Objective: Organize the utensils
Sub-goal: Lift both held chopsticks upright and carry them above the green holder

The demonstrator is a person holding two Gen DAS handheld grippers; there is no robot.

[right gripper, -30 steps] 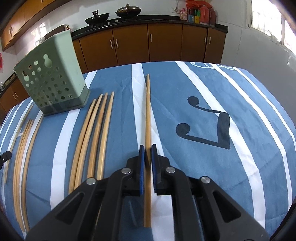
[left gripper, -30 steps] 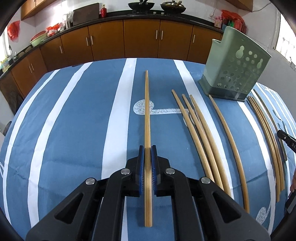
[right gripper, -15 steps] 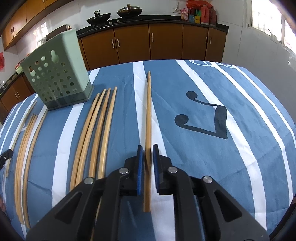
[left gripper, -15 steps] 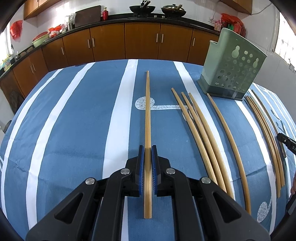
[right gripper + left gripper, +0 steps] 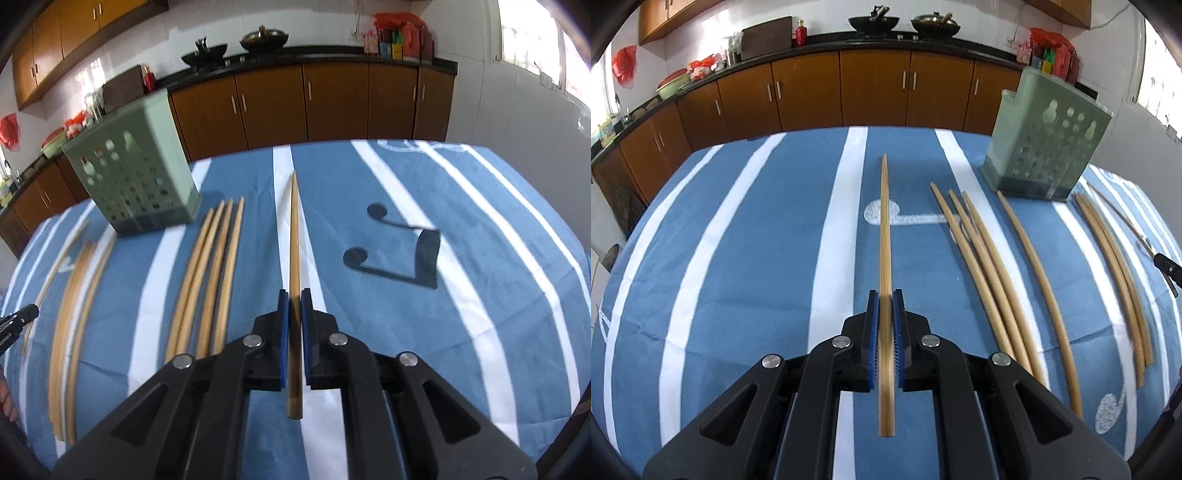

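Table point(image 5: 738, 258): big, under a blue cloth with white stripes. A black music note point(image 5: 399, 254) is printed on the cloth toward the right side.
Cupboards point(image 5: 875, 88): brown doors along the far wall, with two dark woks on top.
Green holder point(image 5: 1045, 147): a box with round holes. It stands upright near the far edge of the table, toward the right in the left camera's view.
Loose chopsticks point(image 5: 982, 266): one bunch lies flat on the cloth, starting just in front of the holder and running toward the near edge. More chopsticks point(image 5: 1115, 273) lie closer to the table's right edge in that view.
Left tongs point(image 5: 885, 302): squeezed tight on one chopstick point(image 5: 884, 229). Its thin tip points at the far edge, and its thick end sticks out behind the blue pads.
Right tongs point(image 5: 294, 302): have just squeezed in, and now grip another chopstick point(image 5: 294, 236) the same way, tip toward the far edge. It looks lifted a little off the cloth.
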